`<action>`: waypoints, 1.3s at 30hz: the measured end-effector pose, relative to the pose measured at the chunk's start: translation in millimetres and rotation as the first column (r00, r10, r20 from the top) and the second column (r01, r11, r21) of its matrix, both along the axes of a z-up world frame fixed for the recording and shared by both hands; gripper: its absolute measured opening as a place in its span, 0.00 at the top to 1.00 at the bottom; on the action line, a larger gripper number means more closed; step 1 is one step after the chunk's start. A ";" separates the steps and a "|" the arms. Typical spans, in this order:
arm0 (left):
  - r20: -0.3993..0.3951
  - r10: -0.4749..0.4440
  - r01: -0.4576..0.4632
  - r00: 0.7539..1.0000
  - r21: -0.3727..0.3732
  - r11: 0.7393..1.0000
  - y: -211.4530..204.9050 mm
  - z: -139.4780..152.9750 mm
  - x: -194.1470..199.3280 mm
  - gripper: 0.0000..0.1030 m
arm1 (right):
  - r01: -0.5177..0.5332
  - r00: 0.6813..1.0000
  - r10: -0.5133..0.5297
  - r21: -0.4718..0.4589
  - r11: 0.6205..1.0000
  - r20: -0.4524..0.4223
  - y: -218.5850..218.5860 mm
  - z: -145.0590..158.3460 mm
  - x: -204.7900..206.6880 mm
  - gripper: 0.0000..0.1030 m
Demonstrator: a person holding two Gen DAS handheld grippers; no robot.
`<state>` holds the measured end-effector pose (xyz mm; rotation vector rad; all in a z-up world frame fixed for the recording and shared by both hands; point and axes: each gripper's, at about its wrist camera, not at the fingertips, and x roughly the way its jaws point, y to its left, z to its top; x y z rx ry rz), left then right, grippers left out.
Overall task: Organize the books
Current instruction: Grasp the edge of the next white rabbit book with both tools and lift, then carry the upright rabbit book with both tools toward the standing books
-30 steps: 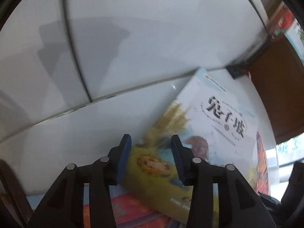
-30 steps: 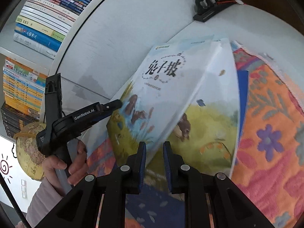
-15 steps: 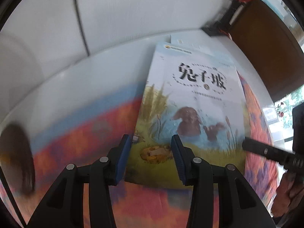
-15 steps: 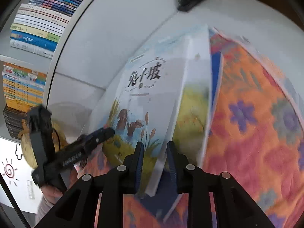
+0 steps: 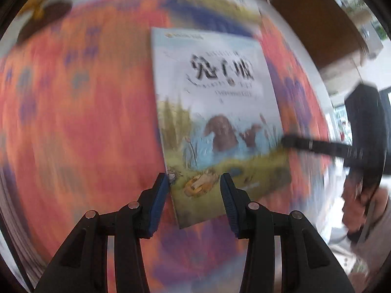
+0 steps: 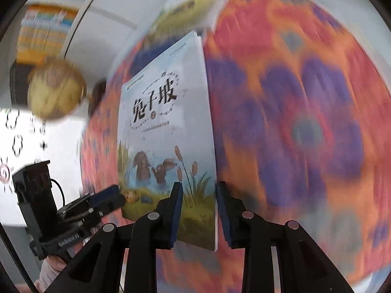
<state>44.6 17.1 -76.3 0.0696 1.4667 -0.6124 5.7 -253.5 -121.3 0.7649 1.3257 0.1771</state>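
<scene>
A light blue picture book with rabbits on its cover (image 5: 215, 112) is held up off the orange flowered cloth (image 5: 85, 122). My right gripper (image 6: 199, 202) is shut on its lower corner; the book (image 6: 166, 134) stands tilted between its blue pads. That gripper's finger (image 5: 317, 146) reaches the book's right edge in the left wrist view. My left gripper (image 5: 194, 195) is open, its pads astride the book's lower left corner without pinching it. More books (image 5: 220, 2) lie at the far end of the cloth. Both views are motion-blurred.
A globe (image 6: 55, 90) stands at the left on the cloth (image 6: 305, 122). A white shelf unit with rows of books (image 6: 46, 26) is behind it. A brown cabinet (image 5: 315, 19) is at the far right.
The right gripper has lifted the book off the stack and pulled it back towards me over the cloth. The left gripper has swung down and followed, still open.
</scene>
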 end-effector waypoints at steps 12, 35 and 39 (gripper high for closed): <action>-0.011 0.169 -0.168 0.986 0.026 0.985 14.5 -10.0 -39.0 0.61 | -0.228 0.973 0.227 -0.044 0.973 -0.034 6.9 -5.9 -25.5 0.72; 0.077 0.175 -0.177 0.981 0.010 0.984 -8.6 3.8 -29.0 0.53 | -0.415 0.900 0.410 0.000 0.910 0.148 45.8 6.3 1.4 0.45; 0.036 0.184 -0.185 0.982 0.003 0.983 -1.5 5.7 -49.4 0.53 | -0.432 0.899 0.420 0.095 0.897 0.123 44.2 4.0 -10.9 0.46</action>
